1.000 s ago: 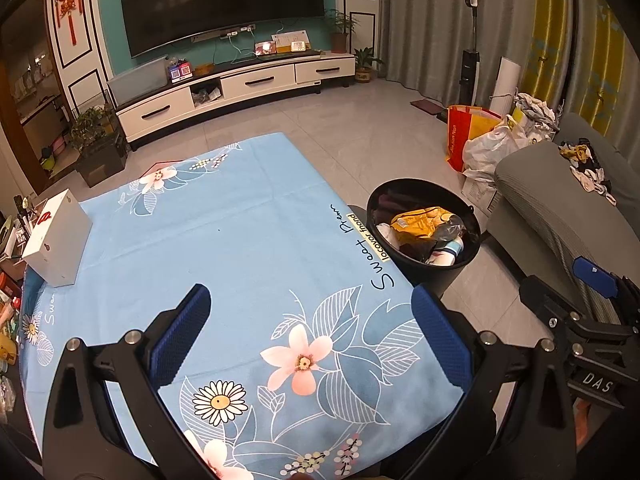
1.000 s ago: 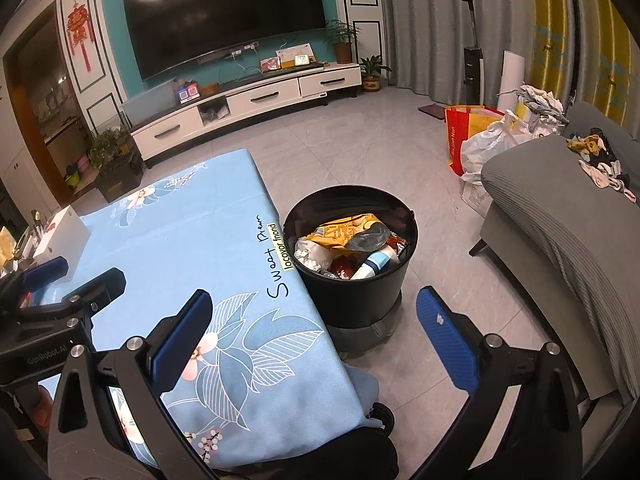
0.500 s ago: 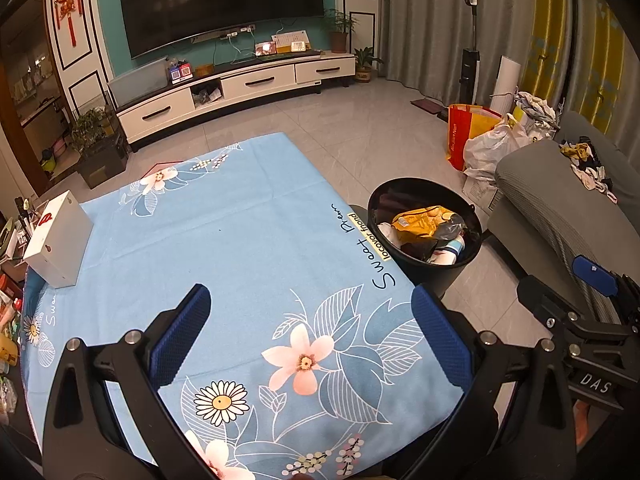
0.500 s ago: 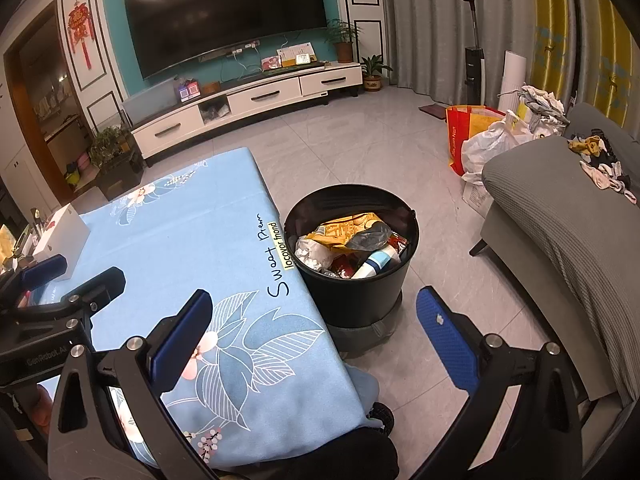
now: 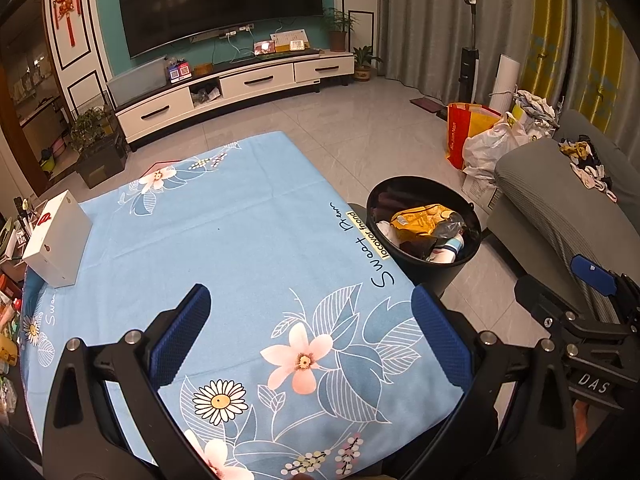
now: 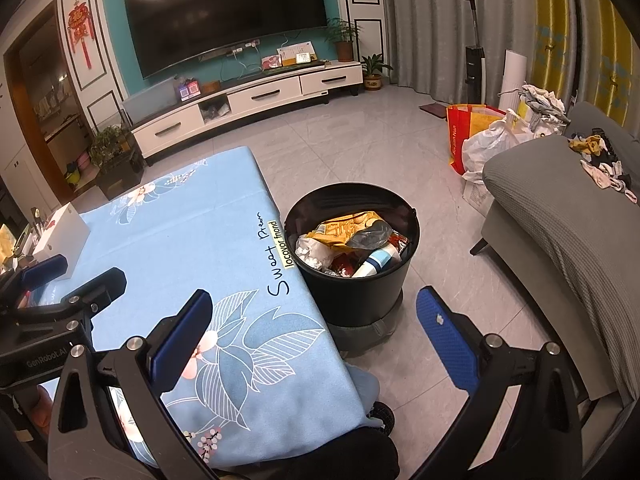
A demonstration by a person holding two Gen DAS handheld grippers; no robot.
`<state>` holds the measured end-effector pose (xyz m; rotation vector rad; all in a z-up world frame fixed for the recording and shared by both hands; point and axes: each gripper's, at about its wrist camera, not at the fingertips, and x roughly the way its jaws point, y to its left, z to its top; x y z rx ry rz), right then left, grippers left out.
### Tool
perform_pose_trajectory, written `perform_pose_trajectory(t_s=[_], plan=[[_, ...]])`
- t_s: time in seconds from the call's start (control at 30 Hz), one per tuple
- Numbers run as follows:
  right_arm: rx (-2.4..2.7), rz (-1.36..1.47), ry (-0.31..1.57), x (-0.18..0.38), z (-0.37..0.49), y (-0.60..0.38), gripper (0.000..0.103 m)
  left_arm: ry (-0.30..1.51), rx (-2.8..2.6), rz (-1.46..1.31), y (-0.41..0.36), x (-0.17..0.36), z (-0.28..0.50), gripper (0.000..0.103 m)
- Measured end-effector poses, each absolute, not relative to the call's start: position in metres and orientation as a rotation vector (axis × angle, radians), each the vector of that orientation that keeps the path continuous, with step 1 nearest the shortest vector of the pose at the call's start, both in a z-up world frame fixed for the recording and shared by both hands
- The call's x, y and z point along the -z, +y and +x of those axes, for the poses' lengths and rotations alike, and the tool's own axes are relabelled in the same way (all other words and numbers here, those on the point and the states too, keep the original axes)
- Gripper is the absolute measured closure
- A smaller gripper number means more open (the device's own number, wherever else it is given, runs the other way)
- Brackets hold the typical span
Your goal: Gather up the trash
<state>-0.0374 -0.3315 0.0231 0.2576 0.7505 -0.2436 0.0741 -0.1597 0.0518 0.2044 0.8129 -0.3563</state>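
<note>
A black round bin (image 6: 360, 288) stands on the floor at the table's right edge, holding trash (image 6: 348, 240): a yellow wrapper, crumpled paper, a white-and-blue bottle. The same bin (image 5: 428, 264) shows in the left wrist view. My left gripper (image 5: 310, 332) hovers open over the blue flowered tablecloth (image 5: 224, 240), nothing between its fingers. My right gripper (image 6: 312, 332) is open too, held above the table's right edge and the floor in front of the bin, empty. Each gripper appears at the edge of the other's view.
A white box (image 5: 56, 248) sits at the table's far left, with small clutter beyond it. A grey sofa (image 6: 560, 232) stands right of the bin. Bags (image 6: 484, 140) lie on the tiled floor behind. A TV cabinet (image 6: 248, 100) lines the far wall.
</note>
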Motion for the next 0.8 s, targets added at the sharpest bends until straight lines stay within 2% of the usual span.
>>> perform_pose_trajectory(t_s=[0.8], plan=[[0.240,0.257,0.749,-0.0182,-0.0366,-0.3261,0.003,0.822,0.358,0.195,-0.1571,-0.0520,0.0782,0.003]])
